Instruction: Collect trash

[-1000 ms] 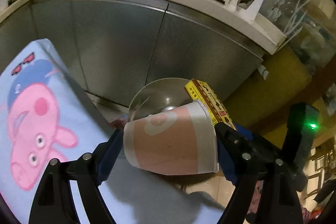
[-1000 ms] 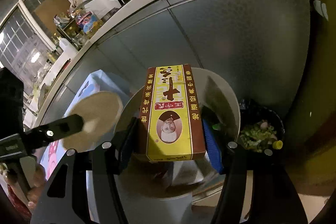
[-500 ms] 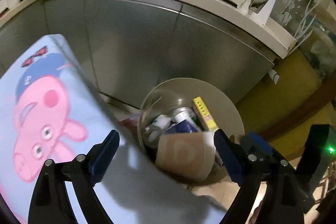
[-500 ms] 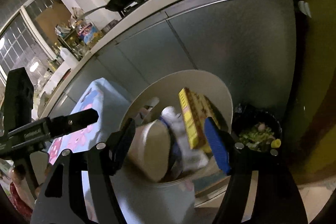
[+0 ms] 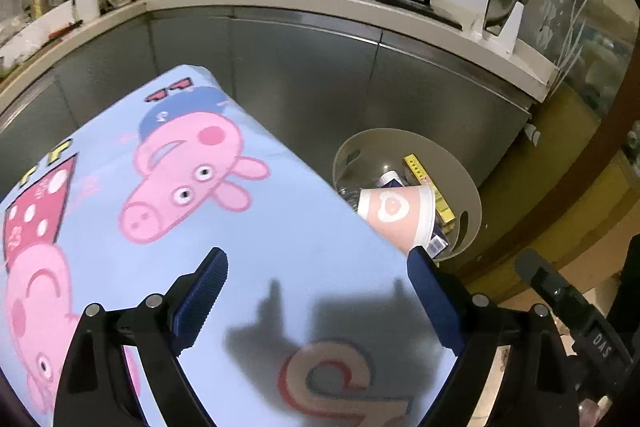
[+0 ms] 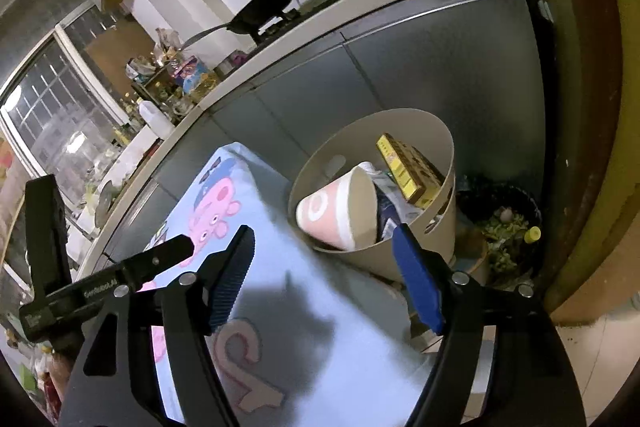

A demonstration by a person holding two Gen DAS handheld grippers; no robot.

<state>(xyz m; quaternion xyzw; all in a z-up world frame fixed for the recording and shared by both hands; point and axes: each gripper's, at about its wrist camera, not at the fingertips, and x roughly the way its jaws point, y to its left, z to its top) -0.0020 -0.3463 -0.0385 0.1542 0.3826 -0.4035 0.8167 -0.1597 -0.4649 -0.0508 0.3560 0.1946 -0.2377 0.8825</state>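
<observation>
A dim kitchen, steel cabinet fronts under a stove with dark pans, and a tabletop (image 5: 304, 227) under a pale blue cartoon-pig cloth. From the left wrist, the left gripper (image 5: 318, 293) hangs over the cloth, jaws wide and empty; beyond the table's edge the beige trash bin (image 5: 470, 195) holds a pink paper cup (image 5: 394, 213) and a yellow box (image 5: 428, 187). From the right wrist, the right gripper (image 6: 324, 275) has its jaws opening, nothing between them; cup (image 6: 334, 213) and box (image 6: 408, 171) lie in the bin (image 6: 438, 229).
</observation>
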